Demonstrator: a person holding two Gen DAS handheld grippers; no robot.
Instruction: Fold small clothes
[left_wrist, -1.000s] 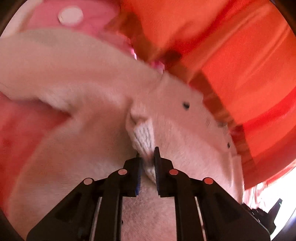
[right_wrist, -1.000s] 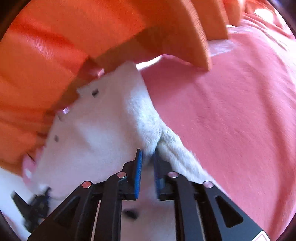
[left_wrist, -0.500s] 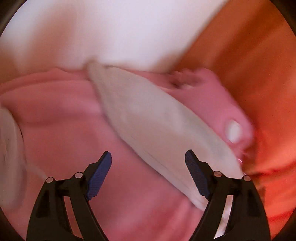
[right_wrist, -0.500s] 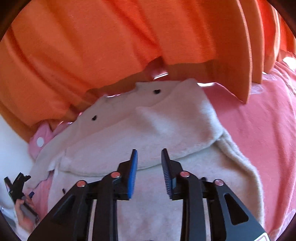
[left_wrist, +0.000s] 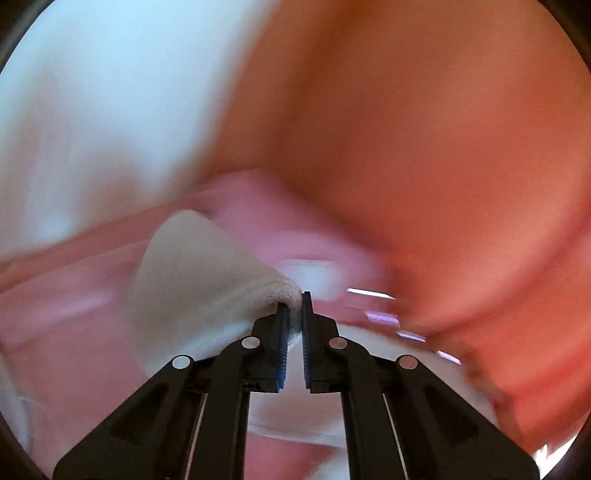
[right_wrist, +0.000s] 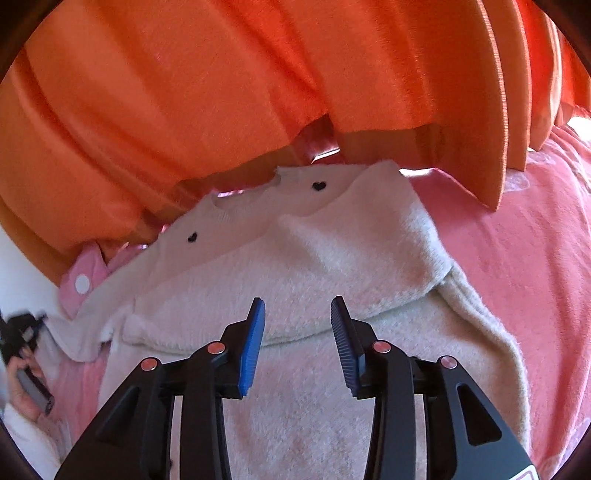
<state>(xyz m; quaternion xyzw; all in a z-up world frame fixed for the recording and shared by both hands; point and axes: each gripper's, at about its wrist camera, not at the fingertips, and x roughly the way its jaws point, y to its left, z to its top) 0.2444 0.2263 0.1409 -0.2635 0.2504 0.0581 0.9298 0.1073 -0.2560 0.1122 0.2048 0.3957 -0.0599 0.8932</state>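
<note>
A small cream fuzzy sweater (right_wrist: 314, 280) with tiny black hearts lies on a pink bedspread (right_wrist: 524, 266), its right sleeve folded across the body. My right gripper (right_wrist: 297, 317) is open and empty just above the sweater's middle. In the blurred left wrist view my left gripper (left_wrist: 294, 314) is shut on a cream edge of the sweater (left_wrist: 207, 280) and holds it above the pink cover. It also shows in the right wrist view at the far left (right_wrist: 22, 328).
Orange pleated curtains (right_wrist: 258, 92) hang right behind the sweater. A pink polka-dot cloth (right_wrist: 83, 280) lies at the sweater's left. A white wall (left_wrist: 92, 110) fills the upper left of the left wrist view.
My left gripper let go, swung left, and has shut on the sweater's cream edge. My right gripper released the folded sleeve, drew back and opened wider.
</note>
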